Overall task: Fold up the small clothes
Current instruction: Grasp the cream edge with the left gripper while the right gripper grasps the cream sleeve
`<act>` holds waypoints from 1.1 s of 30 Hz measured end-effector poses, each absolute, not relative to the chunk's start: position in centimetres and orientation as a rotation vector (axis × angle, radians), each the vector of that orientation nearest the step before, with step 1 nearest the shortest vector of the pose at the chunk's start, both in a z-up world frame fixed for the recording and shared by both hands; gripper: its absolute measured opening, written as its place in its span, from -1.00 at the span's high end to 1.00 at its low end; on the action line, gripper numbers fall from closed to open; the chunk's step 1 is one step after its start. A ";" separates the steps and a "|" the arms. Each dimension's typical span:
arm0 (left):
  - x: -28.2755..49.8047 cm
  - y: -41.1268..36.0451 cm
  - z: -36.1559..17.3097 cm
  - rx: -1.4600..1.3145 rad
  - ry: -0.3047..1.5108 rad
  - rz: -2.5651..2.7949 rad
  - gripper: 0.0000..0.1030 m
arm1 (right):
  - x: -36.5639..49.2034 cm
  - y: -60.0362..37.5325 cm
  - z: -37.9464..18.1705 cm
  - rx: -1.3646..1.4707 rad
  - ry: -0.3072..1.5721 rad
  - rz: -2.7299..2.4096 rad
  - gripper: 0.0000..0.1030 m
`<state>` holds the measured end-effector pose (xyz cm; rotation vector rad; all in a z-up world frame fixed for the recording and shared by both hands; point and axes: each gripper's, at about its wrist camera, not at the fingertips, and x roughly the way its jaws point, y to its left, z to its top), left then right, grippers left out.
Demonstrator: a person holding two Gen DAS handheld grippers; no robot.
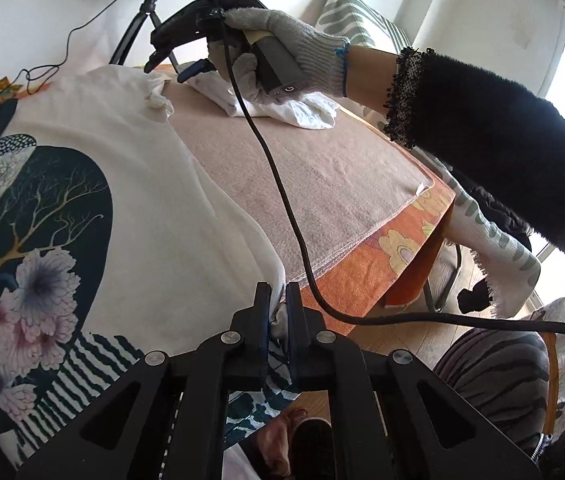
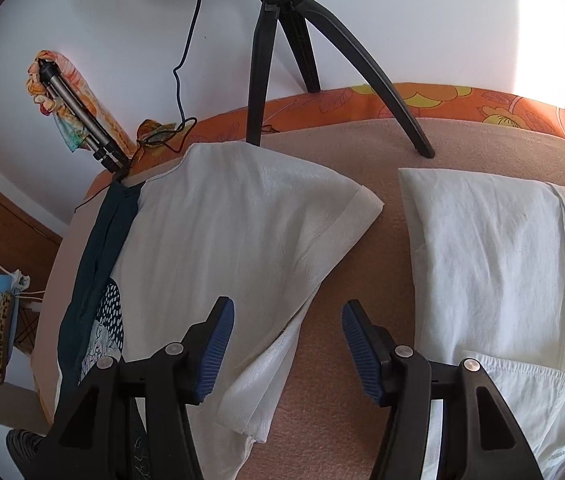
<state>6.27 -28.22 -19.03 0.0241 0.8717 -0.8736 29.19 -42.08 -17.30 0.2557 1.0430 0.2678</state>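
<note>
A white T-shirt [image 1: 122, 184] with a dark tree-and-flower print lies spread on a beige cloth [image 1: 322, 176]. My left gripper [image 1: 277, 292] is shut on the shirt's white lower side edge at the near end of the table. A gloved hand holds my right gripper [image 1: 178, 66] over the far end. In the right wrist view the right gripper [image 2: 288, 308] is open. It hangs just above the T-shirt's [image 2: 234, 220] short sleeve and side edge, with the cloth below the gap between its blue pads [image 2: 218, 344].
A folded white garment [image 2: 482, 260] lies to the right of the shirt. A black tripod [image 2: 282, 20] stands at the back of the beige cloth [image 2: 362, 152]. The right gripper's black cable [image 1: 278, 184] trails across the table. An orange floral tablecloth [image 1: 362, 272] shows at the edge.
</note>
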 end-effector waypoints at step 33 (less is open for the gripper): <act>6.5 -16.9 -17.0 -0.235 0.792 -0.750 0.91 | 33.7 -27.4 -10.3 -0.025 0.938 0.130 0.98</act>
